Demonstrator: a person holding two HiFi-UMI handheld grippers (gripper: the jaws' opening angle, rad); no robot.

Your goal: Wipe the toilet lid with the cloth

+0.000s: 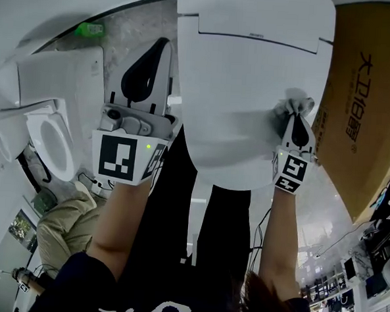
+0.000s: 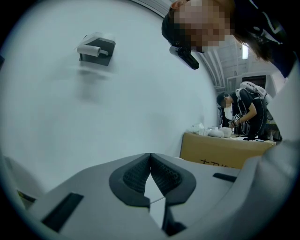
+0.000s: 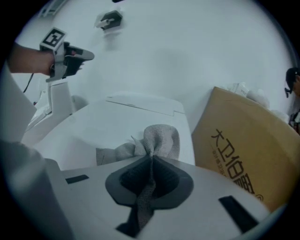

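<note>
The white toilet lid is closed and fills the middle of the head view. A grey cloth lies bunched on the lid's right side, and my right gripper is shut on it. In the right gripper view the cloth bulges out past the closed jaws and a strip of it hangs back between them, resting on the lid. My left gripper is held off the lid's left edge, above the floor, shut with nothing in it. Its jaws point at a bare white wall.
A big brown cardboard box stands tight against the toilet's right side. A second white toilet with its seat showing sits at the far left. A small fixture hangs on the wall. Another person works behind the box.
</note>
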